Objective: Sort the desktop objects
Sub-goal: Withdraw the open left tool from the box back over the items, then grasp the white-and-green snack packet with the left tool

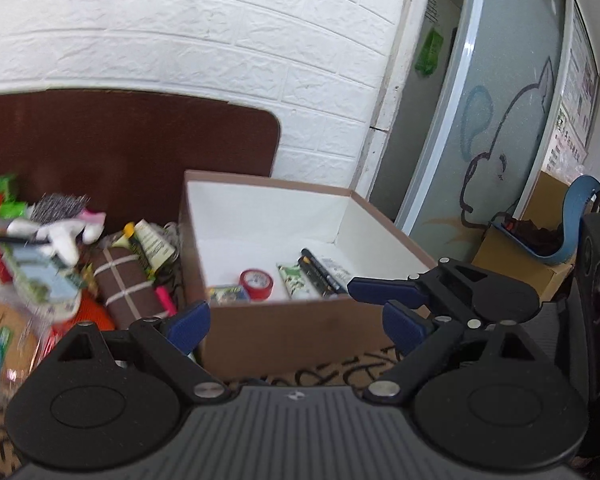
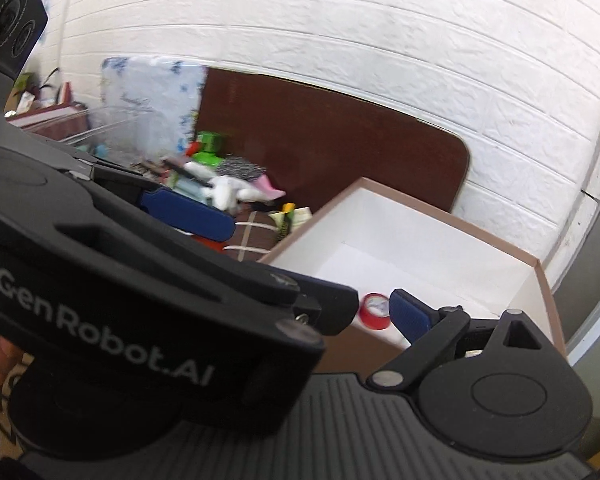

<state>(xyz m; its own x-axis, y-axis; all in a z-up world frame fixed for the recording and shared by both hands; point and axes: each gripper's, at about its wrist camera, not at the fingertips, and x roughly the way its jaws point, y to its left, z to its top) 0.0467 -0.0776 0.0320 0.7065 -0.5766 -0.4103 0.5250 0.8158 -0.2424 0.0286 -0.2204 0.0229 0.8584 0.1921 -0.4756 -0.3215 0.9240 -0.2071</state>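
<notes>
While both ribbed-padded tools (image 1: 296,316) (image 2: 312,264) gape empty, glossy red tape (image 1: 256,282) lies in matte cardboard box (image 1: 284,328).

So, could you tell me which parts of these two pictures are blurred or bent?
Left wrist view: the clutter pile at left is smeared, the cardboard box fairly sharp, and the door frame bows with the fisheye. Right wrist view: soft throughout, the brick wall curving, and the left gripper looming large and blurry.

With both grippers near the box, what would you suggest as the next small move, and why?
Probably swing the left gripper left toward the pile for another item. Both grippers look open and empty, the right one by the box's front right corner; the box already holds tape and pens, while the clutter remains unsorted.
</notes>
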